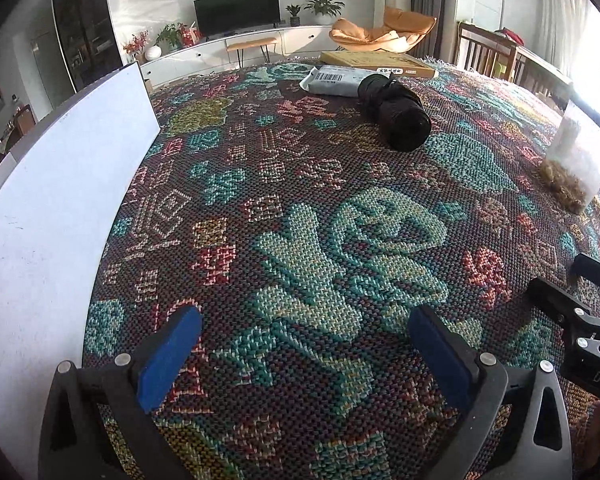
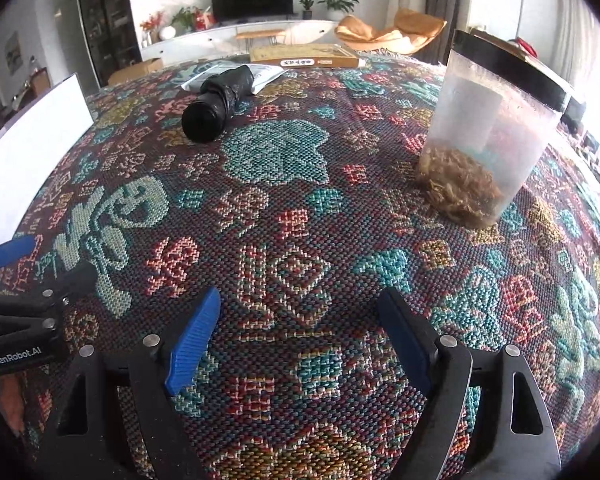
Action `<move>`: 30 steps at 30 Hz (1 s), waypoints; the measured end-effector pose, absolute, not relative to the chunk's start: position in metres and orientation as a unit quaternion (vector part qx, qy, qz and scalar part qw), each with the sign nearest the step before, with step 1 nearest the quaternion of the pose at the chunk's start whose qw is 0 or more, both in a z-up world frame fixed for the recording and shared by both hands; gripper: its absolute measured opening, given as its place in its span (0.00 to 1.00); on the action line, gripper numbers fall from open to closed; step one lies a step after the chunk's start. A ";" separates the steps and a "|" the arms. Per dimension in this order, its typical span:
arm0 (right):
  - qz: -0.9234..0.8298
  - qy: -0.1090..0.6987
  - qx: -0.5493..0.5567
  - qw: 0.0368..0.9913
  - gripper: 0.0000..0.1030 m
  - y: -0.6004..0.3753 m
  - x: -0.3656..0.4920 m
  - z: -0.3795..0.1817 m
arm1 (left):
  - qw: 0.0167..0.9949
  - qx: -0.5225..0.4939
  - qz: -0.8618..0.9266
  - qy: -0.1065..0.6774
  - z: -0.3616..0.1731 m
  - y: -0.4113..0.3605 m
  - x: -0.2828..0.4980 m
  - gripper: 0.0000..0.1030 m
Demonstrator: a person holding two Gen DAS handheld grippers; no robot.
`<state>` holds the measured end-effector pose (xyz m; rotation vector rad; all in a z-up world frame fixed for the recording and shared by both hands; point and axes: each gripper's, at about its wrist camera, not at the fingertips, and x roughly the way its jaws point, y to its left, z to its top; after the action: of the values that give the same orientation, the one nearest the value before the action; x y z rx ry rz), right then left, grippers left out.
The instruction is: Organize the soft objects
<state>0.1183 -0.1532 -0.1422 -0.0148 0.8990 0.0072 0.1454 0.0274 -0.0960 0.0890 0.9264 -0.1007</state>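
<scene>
We hold the left gripper (image 1: pixel 304 344) low over the patterned cloth (image 1: pixel 300 208), jaws spread wide, nothing between the blue pads (image 1: pixel 168 356). The right gripper (image 2: pixel 300 336) is the same: wide apart and empty, hovering over bare weave. The two sit side by side; each shows at the edge of the other's view.

Landmark: the clear tub (image 2: pixel 488 132) with the dark rim, standing upright on the cloth.
- Inside the tub, at the bottom: a brown fluffy wad (image 2: pixel 456 188), plus a pale roll-shaped thing we cannot identify.
- Left of the tub and farther from us: a black rolled bundle (image 2: pixel 220 104), lying on its side, one end resting on a grey mail pouch (image 2: pixel 260 74).
- Behind the pouch, farther still from the tub: a flat cardboard box (image 2: pixel 304 56).
- Far left of the tub: a white board (image 1: pixel 60 200) standing at the cloth's edge.

Progress, as we judge it: one soft item already sits in the tub. The black bundle looks soft and lies loose, so it is probably what is left. The right gripper is nearer the tub, the bundle well apart from both. No grasp is begun yet.
</scene>
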 end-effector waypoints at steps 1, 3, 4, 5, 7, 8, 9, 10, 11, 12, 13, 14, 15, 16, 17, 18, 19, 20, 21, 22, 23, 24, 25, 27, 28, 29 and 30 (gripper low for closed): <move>0.004 0.435 -0.006 0.901 0.83 -0.152 0.119 -0.143 | 0.892 0.036 -0.051 0.448 -0.097 0.029 0.146 1.00; 0.003 0.435 -0.007 0.901 0.83 -0.151 0.120 -0.144 | 0.890 0.022 -0.056 0.452 -0.098 0.034 0.147 1.00; 0.003 0.435 -0.007 0.901 0.83 -0.151 0.118 -0.143 | 0.890 0.022 -0.056 0.451 -0.098 0.034 0.147 1.00; 0.003 0.435 -0.007 0.901 0.83 -0.151 0.118 -0.143 | 0.890 0.024 -0.055 0.451 -0.099 0.034 0.147 1.00; 0.003 0.434 -0.007 0.901 0.83 -0.151 0.118 -0.143 | 0.891 0.022 -0.055 0.451 -0.099 0.035 0.146 1.00; 0.003 0.434 -0.007 0.901 0.83 -0.151 0.118 -0.143 | 0.891 0.021 -0.055 0.451 -0.099 0.035 0.146 1.00; 0.003 0.434 -0.007 0.901 0.83 -0.151 0.118 -0.143 | 0.891 0.021 -0.055 0.451 -0.099 0.035 0.147 1.00; 0.003 0.434 -0.007 0.901 0.83 -0.151 0.118 -0.143 | 0.891 0.021 -0.055 0.451 -0.099 0.035 0.147 1.00; 0.003 0.434 -0.007 0.901 0.83 -0.151 0.118 -0.143 | 0.891 0.021 -0.055 0.451 -0.099 0.035 0.147 1.00; 0.003 0.434 -0.007 0.901 0.83 -0.151 0.118 -0.143 | 0.891 0.021 -0.055 0.451 -0.099 0.035 0.147 1.00; 0.003 0.434 -0.007 0.901 0.83 -0.151 0.118 -0.143 | 0.891 0.021 -0.055 0.451 -0.099 0.035 0.147 1.00; 0.003 0.434 -0.007 0.901 0.83 -0.151 0.118 -0.143 | 0.891 0.021 -0.055 0.451 -0.099 0.035 0.147 1.00; 0.003 0.434 -0.007 0.901 0.83 -0.151 0.118 -0.143 | 0.891 0.021 -0.055 0.451 -0.099 0.035 0.147 1.00; 0.003 0.434 -0.007 0.901 0.83 -0.151 0.118 -0.143 | 0.891 0.021 -0.055 0.451 -0.099 0.035 0.147 1.00; 0.003 0.434 -0.007 0.901 0.84 -0.151 0.118 -0.143 | 0.891 0.021 -0.055 0.451 -0.099 0.035 0.147 1.00; 0.003 0.434 -0.007 0.901 0.84 -0.151 0.118 -0.143 | 0.891 0.021 -0.055 0.451 -0.099 0.035 0.147 1.00; 0.003 0.434 -0.007 0.901 0.84 -0.151 0.118 -0.143 | 0.891 0.022 -0.055 0.451 -0.099 0.035 0.147 1.00; 0.003 0.434 -0.007 0.901 0.84 -0.151 0.118 -0.143 | 0.891 0.021 -0.055 0.451 -0.099 0.035 0.147 1.00; 0.003 0.434 -0.007 0.901 0.84 -0.151 0.118 -0.143 | 0.891 0.022 -0.055 0.451 -0.099 0.035 0.147 1.00; 0.003 0.434 -0.007 0.901 0.84 -0.151 0.118 -0.143 | 0.891 0.022 -0.055 0.451 -0.099 0.035 0.147 1.00; 0.003 0.434 -0.007 0.901 0.84 -0.151 0.118 -0.143 | 0.891 0.022 -0.055 0.451 -0.099 0.035 0.147 1.00; 0.003 0.434 -0.007 0.901 0.84 -0.151 0.118 -0.143 | 0.891 0.021 -0.055 0.451 -0.099 0.035 0.147 1.00; 0.003 0.434 -0.007 0.901 0.84 -0.151 0.118 -0.143 | 0.891 0.021 -0.055 0.451 -0.099 0.035 0.147 1.00; 0.003 0.434 -0.007 0.901 0.84 -0.151 0.118 -0.143 | 0.891 0.022 -0.055 0.451 -0.099 0.035 0.147 1.00; 0.003 0.434 -0.007 0.901 0.84 -0.151 0.118 -0.143 | 0.891 0.021 -0.055 0.451 -0.099 0.034 0.147 1.00; 0.003 0.434 -0.007 0.901 0.84 -0.151 0.118 -0.143 | 0.891 0.022 -0.055 0.451 -0.099 0.035 0.147 1.00; 0.003 0.434 -0.007 0.901 0.84 -0.151 0.118 -0.143 | 0.891 0.021 -0.055 0.451 -0.099 0.034 0.147 1.00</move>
<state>0.1181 -0.1513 -0.1429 -0.0145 0.8986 0.0070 0.1470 0.0344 -0.0994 0.0446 0.9366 -0.1142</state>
